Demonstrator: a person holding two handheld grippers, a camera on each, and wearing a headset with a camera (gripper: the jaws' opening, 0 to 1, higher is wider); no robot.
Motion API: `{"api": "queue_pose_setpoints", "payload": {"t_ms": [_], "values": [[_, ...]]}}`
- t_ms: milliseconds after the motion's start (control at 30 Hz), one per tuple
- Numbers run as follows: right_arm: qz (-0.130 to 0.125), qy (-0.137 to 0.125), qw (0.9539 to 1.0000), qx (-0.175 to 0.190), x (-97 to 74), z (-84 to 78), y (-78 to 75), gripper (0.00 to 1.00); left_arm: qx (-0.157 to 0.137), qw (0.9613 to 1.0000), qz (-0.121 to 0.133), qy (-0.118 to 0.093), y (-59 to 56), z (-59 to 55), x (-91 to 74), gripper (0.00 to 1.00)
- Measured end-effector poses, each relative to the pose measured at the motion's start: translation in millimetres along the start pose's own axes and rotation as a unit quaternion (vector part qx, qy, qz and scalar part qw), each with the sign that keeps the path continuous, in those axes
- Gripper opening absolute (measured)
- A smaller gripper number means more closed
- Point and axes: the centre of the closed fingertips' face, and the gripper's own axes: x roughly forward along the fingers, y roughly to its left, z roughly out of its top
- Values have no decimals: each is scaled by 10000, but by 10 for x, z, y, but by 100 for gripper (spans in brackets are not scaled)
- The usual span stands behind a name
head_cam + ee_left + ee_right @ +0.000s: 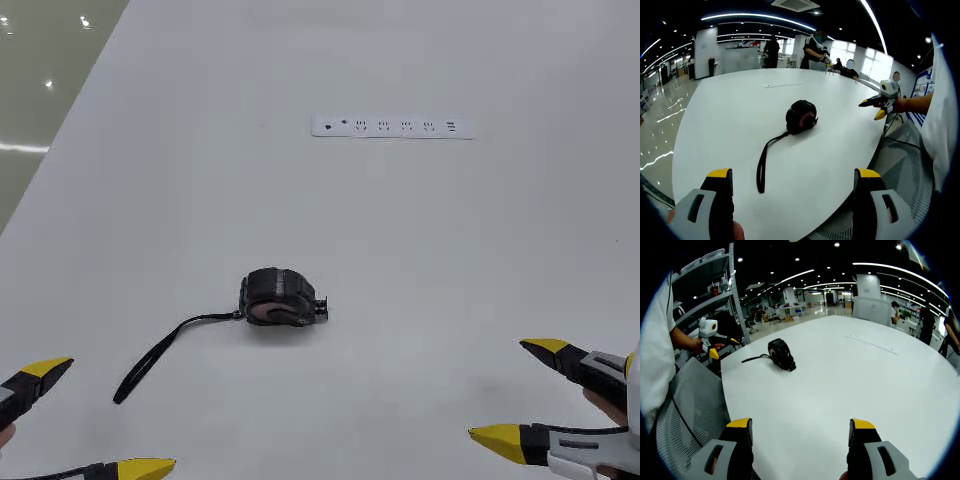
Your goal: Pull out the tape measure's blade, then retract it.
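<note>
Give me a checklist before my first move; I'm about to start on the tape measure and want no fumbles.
1. Left gripper open: ok.
2. Right gripper open: ok.
3. Tape measure lies free on the table, touched by neither gripper: ok.
4. No blade drawn out across the table: ok.
5. Wrist strap lies flat, on the left gripper's side of the case: ok.
6. Blade lock released: cannot tell.
</note>
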Motion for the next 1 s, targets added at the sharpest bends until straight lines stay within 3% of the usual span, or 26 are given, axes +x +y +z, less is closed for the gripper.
{"api": "queue_pose_setpoints", "payload": {"t_ms": [300,567,667,1000], "values": [[-13,8,10000,-10,-13,1,-12,77,58,10000,31,-70,19,29,-23,96],[-13,-13,10000,-5,-15,13,-8,78,-115,9999,19,-109,42,42,-32,90],[-13,-9,10000,-9,-15,11,-8,78,-17,9999,44,-102,45,37,-24,96],[0,-2,10000,-10,-17,7,3,78,-64,9999,-31,-94,10,35,-18,95]]}}
